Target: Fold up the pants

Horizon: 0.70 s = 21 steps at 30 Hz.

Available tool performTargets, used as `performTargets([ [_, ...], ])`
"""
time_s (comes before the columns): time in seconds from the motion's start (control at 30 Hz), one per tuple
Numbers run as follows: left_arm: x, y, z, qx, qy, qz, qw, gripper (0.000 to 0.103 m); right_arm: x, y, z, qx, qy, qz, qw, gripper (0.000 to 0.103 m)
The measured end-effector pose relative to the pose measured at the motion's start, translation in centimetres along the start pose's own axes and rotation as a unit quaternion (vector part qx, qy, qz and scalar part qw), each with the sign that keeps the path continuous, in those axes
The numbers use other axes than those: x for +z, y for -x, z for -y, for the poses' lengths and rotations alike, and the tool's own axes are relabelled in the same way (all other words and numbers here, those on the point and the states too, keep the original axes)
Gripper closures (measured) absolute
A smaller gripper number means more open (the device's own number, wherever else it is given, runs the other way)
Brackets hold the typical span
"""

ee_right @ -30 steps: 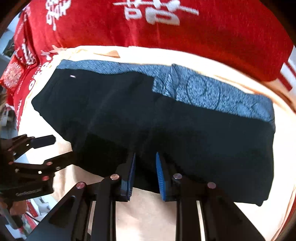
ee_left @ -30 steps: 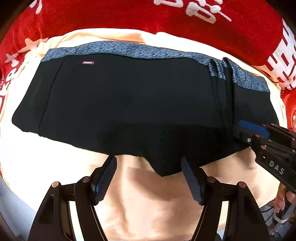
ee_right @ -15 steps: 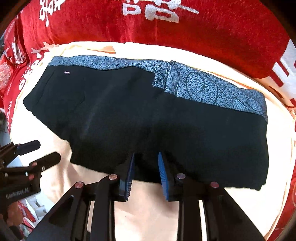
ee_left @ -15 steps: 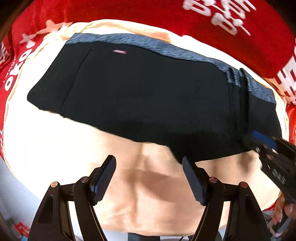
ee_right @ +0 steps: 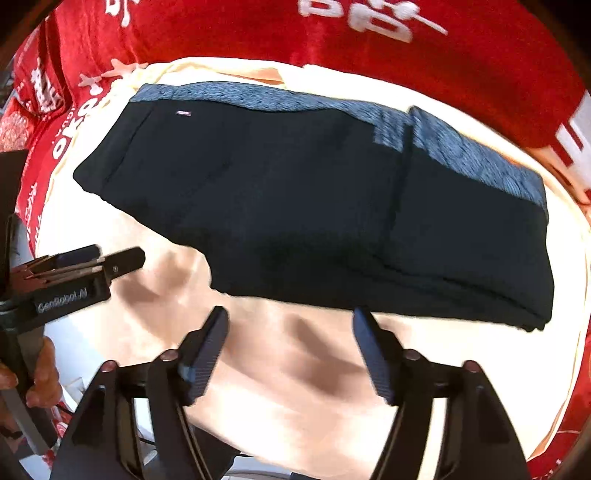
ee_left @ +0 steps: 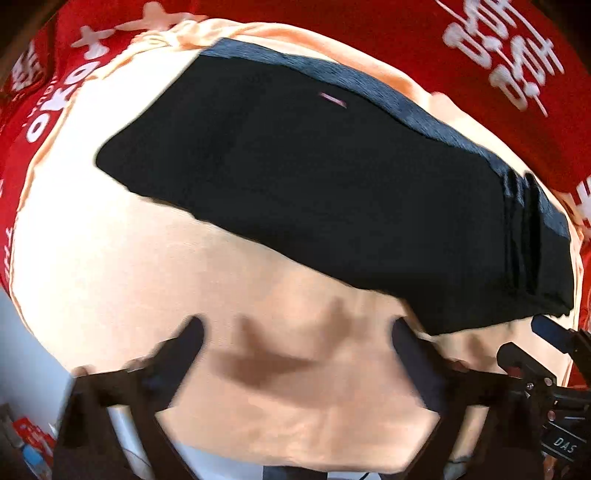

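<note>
You're pointing both grippers down at the peach cloth point(ee_right: 314, 387), neither one touching the pants point(ee_right: 314, 206).

The left gripper point(ee_left: 295, 354) is hanging over bare cloth below the pants' near edge. Its jaws are opening and standing wide, with nothing between them. Its right finger is sitting just beside the pants' lower right corner; contact there can't be told through the blur.

The right gripper point(ee_right: 290, 343) is also opening, jaws spread wide and empty, with fingertips just short of the pants' near hem.

The pants are lying folded into a flat black rectangle on the peach cloth, grey-blue waistband point(ee_right: 461, 155) along the far edge and a folded layer stacked at the right end. Red fabric with white print point(ee_right: 258, 33) is lying behind.

In the right wrist view your hand point(ee_right: 33, 376) is gripping the left gripper's handle at the lower left edge.
</note>
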<state>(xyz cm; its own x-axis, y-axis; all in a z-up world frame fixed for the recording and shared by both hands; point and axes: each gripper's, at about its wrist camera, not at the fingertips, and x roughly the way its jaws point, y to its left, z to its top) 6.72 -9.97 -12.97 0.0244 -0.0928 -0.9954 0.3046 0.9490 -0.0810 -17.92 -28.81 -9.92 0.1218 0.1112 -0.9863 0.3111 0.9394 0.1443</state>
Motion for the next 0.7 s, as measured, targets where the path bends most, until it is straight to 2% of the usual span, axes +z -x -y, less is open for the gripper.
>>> performTargets([
  [0.4, 1.6, -0.6, -4.9, -0.013, 0.043, 0.004, 0.999, 0.001, 3.4, -2.3, -1.4, -0.026, 0.002, -0.003, 1.0, 0.024],
  [0.53, 2.6, -1.6, -5.7, -0.04, 0.064, 0.001, 0.9971, 0.001, 3.7, -3.8, -1.2, -0.026, -0.004, -0.021, 0.999, 0.024],
  [0.6, 2.8, -1.4, -6.8, -0.06, 0.086, 0.012, 0.9944, 0.001, 3.5, -4.7, -0.5, -0.013, -0.026, -0.039, 0.999, 0.024],
  [0.7, 3.0, -1.0, -9.0, -0.091, 0.127, 0.034, 0.9871, 0.001, 3.2, -4.8, 0.2, -0.003, -0.04, -0.033, 0.999, 0.024],
])
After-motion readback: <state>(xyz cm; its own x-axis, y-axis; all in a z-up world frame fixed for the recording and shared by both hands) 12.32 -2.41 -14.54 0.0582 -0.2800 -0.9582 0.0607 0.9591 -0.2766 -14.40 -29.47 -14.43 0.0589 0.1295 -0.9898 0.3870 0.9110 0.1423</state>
